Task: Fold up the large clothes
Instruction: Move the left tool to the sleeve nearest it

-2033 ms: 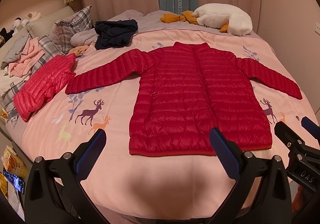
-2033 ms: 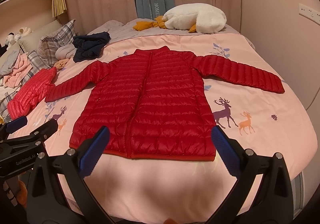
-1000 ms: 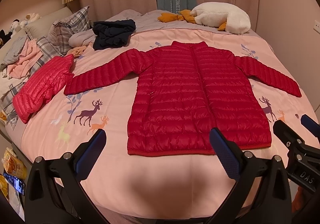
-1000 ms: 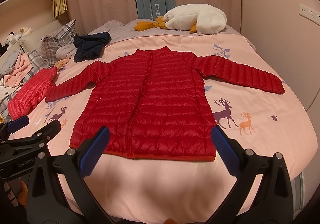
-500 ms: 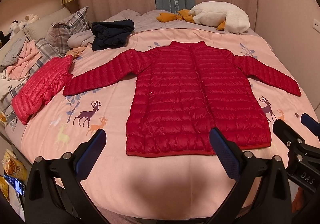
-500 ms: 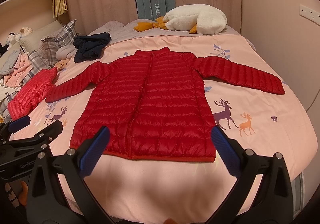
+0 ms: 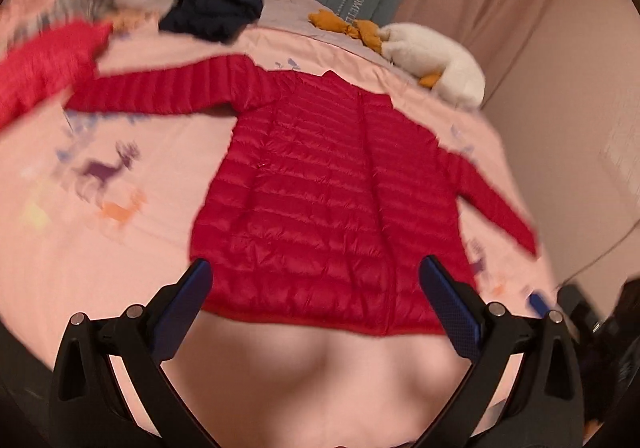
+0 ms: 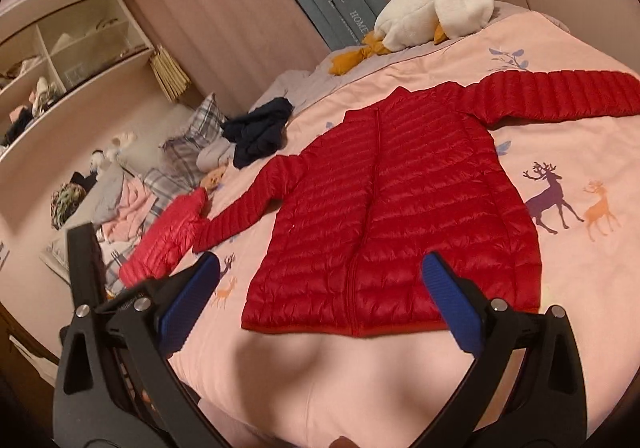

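My left tongs (image 7: pixel 316 280) hang released over the near edge of the bed (image 7: pixel 120 248), their two blue pads spread wide with nothing between them. My right tongs (image 8: pixel 320 284) are released as well, pads wide apart and grasping nothing, hovering above the same edge.

The red puffer jacket (image 7: pixel 320 200) lies flat on the pink bedspread, front side up and zipped, collar toward twelve o'clock and hem toward six. In the left wrist view its hem sits just beyond my pads, and one sleeve runs out toward ten o'clock while the other slants down toward three o'clock. That view is blurred, so finer detail is lost. In the right wrist view the red puffer jacket (image 8: pixel 392 208) appears tilted, with one sleeve reaching toward eight o'clock and the other stretching to two o'clock at the picture's edge.

A brighter red folded garment (image 8: pixel 168 236) lies at the end of the eight o'clock sleeve, touching or nearly touching its cuff; I cannot tell which. A dark navy heap of clothing (image 8: pixel 260 132) sits at ten o'clock from the jacket, apart from it. A white plush goose (image 8: pixel 436 12) with orange feet rests at twelve o'clock by the curtains. Printed deer (image 8: pixel 548 200) show on the bedspread at three o'clock, just beside the jacket's body. At the left edge of the right view, part of my other tool's black frame (image 8: pixel 86 260) shows.
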`<action>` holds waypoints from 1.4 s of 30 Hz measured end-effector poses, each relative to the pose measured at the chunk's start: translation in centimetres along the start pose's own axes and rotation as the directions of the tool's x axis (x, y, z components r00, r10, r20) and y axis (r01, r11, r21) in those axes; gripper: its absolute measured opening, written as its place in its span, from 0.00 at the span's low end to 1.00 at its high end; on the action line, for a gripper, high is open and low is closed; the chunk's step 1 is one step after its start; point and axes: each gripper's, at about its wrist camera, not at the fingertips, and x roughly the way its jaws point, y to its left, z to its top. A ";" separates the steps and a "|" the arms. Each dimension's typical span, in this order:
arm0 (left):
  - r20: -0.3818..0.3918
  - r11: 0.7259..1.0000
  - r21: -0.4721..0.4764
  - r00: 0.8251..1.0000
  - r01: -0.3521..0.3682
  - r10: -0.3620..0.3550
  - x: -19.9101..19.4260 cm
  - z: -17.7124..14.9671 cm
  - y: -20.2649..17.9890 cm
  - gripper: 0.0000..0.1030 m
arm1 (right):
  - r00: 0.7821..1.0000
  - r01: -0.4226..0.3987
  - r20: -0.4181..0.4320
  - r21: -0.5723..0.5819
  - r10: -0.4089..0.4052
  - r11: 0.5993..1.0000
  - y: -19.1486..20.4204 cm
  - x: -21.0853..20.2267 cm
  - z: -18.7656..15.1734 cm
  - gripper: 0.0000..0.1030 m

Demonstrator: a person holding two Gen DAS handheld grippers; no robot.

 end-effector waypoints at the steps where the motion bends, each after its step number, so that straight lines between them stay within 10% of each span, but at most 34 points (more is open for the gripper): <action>1: 0.003 0.998 -0.048 0.999 0.042 -0.042 0.7 0.4 1.3 0.99 | 1.000 0.004 0.003 -0.002 -0.004 1.000 -0.2 0.4 -0.2 0.98; 9: -0.023 0.969 -0.234 0.996 0.075 -0.083 6.3 4.3 9.7 0.99 | 0.993 -0.027 -0.116 0.043 0.032 0.999 -2.7 4.9 -0.7 0.98; 18: 0.087 0.814 -0.559 0.987 0.160 -0.134 11.3 11.3 23.2 0.99 | 0.994 -0.008 -0.109 -0.008 0.007 1.000 -3.4 7.2 -0.1 0.98; 24: 0.213 0.644 -0.715 0.962 0.271 -0.170 14.1 12.5 29.4 0.99 | 0.991 0.011 -0.133 0.036 -0.006 0.999 -5.1 9.4 0.4 0.98; 42: 0.375 0.569 -0.756 0.927 0.323 -0.028 16.4 17.1 33.4 0.99 | 0.988 0.056 -0.148 0.038 -0.050 0.998 -6.8 12.5 1.5 0.98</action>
